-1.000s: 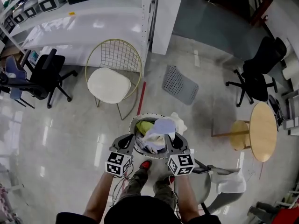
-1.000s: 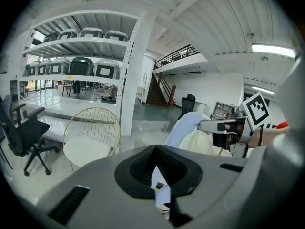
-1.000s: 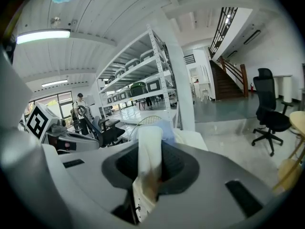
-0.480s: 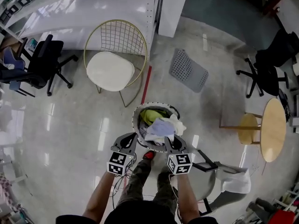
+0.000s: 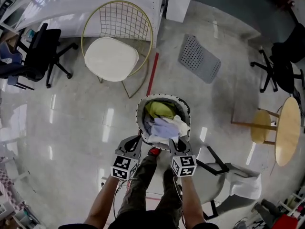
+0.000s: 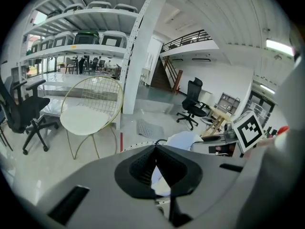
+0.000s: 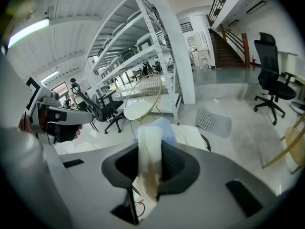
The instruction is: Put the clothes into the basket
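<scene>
A round basket (image 5: 138, 116) hangs in front of my legs, filled with a yellow-green garment (image 5: 160, 109), a lavender one (image 5: 164, 125) and a white cloth (image 5: 180, 128). My left gripper (image 5: 135, 140) is shut at the basket's near-left rim (image 6: 136, 145). In the left gripper view its jaws meet at the tip (image 6: 155, 149), with pale cloth behind them. My right gripper (image 5: 172, 142) is at the near-right rim, shut on a cream-white strip of cloth (image 7: 148, 161) that runs up between its jaws (image 7: 150, 149). The lavender garment (image 7: 159, 128) lies just beyond.
A gold wire chair with a white cushion (image 5: 114, 56) stands ahead on the left, with a grey perforated panel (image 5: 199, 58) on the floor to its right. Black office chairs (image 5: 38, 51) (image 5: 281, 66) stand on both sides. A round wooden table (image 5: 288, 130) is at the right.
Both grippers and the basket have sunk together toward the floor. The grips look the same, and the clothes have kept their places in the basket.
</scene>
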